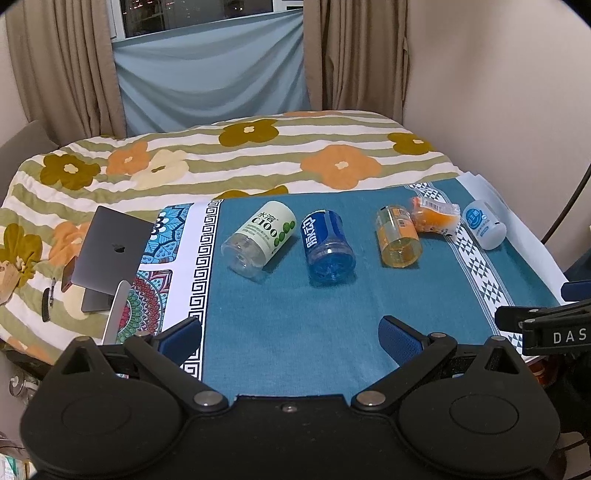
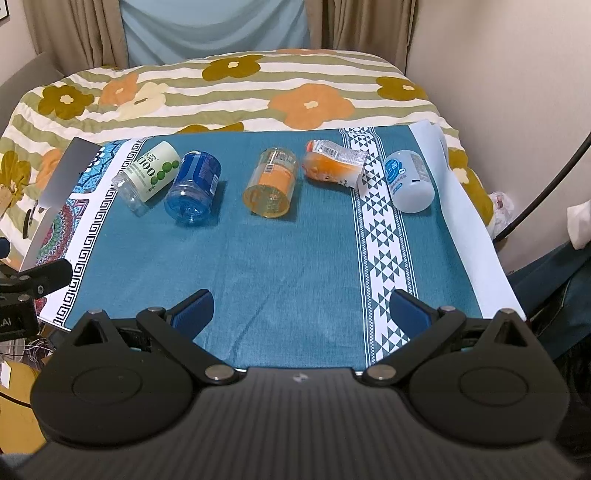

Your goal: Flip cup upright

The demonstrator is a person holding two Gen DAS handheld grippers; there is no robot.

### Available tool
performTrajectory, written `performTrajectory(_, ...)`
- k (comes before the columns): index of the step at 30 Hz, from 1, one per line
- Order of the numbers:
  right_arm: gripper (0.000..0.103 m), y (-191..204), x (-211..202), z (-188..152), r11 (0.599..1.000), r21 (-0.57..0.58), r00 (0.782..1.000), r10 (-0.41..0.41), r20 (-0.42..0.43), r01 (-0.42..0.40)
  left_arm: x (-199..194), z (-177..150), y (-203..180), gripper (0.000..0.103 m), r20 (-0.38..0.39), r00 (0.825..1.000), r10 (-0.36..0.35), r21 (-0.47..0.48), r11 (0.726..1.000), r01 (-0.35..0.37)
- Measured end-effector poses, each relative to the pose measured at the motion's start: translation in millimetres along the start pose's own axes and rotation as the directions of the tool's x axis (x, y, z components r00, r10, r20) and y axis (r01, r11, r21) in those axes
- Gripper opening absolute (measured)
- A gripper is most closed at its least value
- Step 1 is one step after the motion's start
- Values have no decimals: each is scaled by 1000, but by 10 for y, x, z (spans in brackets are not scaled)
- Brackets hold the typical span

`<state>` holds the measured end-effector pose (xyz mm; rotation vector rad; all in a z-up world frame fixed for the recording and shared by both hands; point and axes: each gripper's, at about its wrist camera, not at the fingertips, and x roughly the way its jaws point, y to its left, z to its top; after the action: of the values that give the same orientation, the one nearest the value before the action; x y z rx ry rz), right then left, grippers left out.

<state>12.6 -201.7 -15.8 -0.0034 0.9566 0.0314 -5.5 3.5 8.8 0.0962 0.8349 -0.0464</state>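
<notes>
Left wrist: I see my left gripper (image 1: 290,338) with jaws spread wide, nothing between them, hovering over the near edge of the desk (image 1: 295,314). Desk carries a teal cloth with white patterned bands. Five cups lie on their sides in a row at the far side: green-label cup (image 1: 260,238), blue cup (image 1: 328,247) just beside it, orange cup (image 1: 398,236), crumpled orange cup (image 1: 436,218) touching it, white cup (image 1: 484,229) on the right band. Laptop (image 1: 107,254) sits off the desk's left edge. Behind is a bed (image 1: 236,155) with a floral striped quilt, then beige curtains (image 1: 62,70) around a window (image 1: 192,14). Right gripper's (image 1: 535,328) side shows at the right edge.

Right wrist: right gripper (image 2: 301,312) also has jaws released, empty, over the near cloth. Same row, all on their sides. Plain wall (image 2: 509,74) to the right.
</notes>
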Motion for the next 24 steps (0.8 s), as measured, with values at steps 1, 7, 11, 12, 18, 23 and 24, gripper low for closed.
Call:
performTrajectory(1,103,1,-2,0,1000,-1,1000,-3,0,3,-2,2,1,103,1,1000,4,0,1000,-4)
performTrajectory(7,103,23,-38,30,1000,-4,1000,-14,2,14,-8,12,30,103,1,1000,8,-7,1000,-8)
performTrajectory(11,103,11,-29,17,1000,0,1000,-15,4,15,-9,13,34,103,3,1000,9,-4,1000,-9)
performTrajectory(12,103,10,-24,15,1000,1,1000,-14,4,14,-9,14,34,103,2,1000,9,-4,1000,-9)
performTrajectory(18,103,12,-27,20,1000,4,1000,-16,4,16,-6,6,36,103,2,1000,8,-2,1000,-8)
performTrajectory(23,103,14,-21,17,1000,5,1000,-16,6,16,-3,3,28,103,3,1000,9,-1,1000,-9)
performTrajectory(24,103,15,-22,18,1000,5,1000,-18,5,18,-2,4,28,103,2,1000,9,-1,1000,-9)
